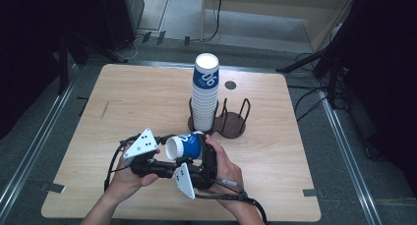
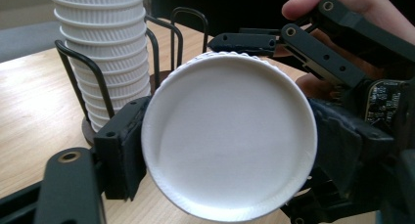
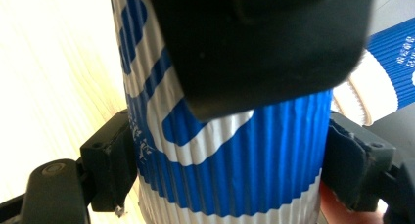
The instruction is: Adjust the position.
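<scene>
A blue and white ribbed paper cup lies on its side above the table's front middle, held between both grippers. My left gripper is shut on it at the white round end, which faces that gripper's camera. My right gripper clamps the cup's ribbed blue side between its pads. One left jaw crosses the top of the right gripper view. Behind them, a tall stack of the same cups stands in a black wire holder.
The wooden table has a small round grommet near its back edge. Black stands and cables crowd the floor at the right and back. The wire holder's right-hand slot holds no cups.
</scene>
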Demonstrator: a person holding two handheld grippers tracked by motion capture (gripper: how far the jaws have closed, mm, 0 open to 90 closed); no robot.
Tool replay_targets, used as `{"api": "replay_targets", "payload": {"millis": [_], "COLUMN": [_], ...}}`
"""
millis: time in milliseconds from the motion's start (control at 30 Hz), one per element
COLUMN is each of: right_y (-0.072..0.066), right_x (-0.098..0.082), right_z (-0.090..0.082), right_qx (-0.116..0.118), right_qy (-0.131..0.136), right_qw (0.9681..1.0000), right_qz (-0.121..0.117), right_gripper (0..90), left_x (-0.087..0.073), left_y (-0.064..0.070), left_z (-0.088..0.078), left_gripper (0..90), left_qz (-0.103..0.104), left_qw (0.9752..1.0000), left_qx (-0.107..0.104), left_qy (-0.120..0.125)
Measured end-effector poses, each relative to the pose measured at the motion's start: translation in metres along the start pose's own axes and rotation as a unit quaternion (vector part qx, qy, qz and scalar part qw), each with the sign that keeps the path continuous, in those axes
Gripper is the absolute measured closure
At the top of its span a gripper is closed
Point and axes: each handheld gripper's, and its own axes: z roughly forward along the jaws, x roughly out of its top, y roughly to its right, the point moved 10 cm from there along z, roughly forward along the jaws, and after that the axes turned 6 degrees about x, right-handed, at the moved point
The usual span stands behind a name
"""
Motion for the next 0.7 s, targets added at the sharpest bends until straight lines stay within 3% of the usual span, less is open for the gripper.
{"api": "replay_targets", "payload": {"millis": [300,367,567,700], "right_y": [-0.0004,-0.0002,-0.0028,-0.0023], "right_x": [-0.0009,-0.0009,0.0045,0.0079], "right_z": [0.0001,-0.0002,-0.0025,-0.005], "right_qx": [-0.003,-0.007,0.008,0.01], "right_qy": [0.004,0.001,0.014,0.023], "right_qw": [1.0,1.0,0.9997,0.9994], "right_qz": [0.001,0.004,0.02,0.024], "right_gripper": [16.3,12.1,3.4,1.8], "left_x": [0.0001,0.0006,0.002,0.0036], "left_y": [-0.0003,0.0001,-0.0043,-0.008], "left_z": [-0.0007,-0.001,-0.0035,-0.0053], "left_gripper": [27.7,27.9,28.1,28.3], "left_qz": [-0.005,-0.004,-0.011,-0.016], "left_qw": [1.0,1.0,0.9999,0.9998], "left_qx": [-0.003,-0.004,0.0,0.006], "left_qy": [-0.001,0.001,0.005,0.01]}}
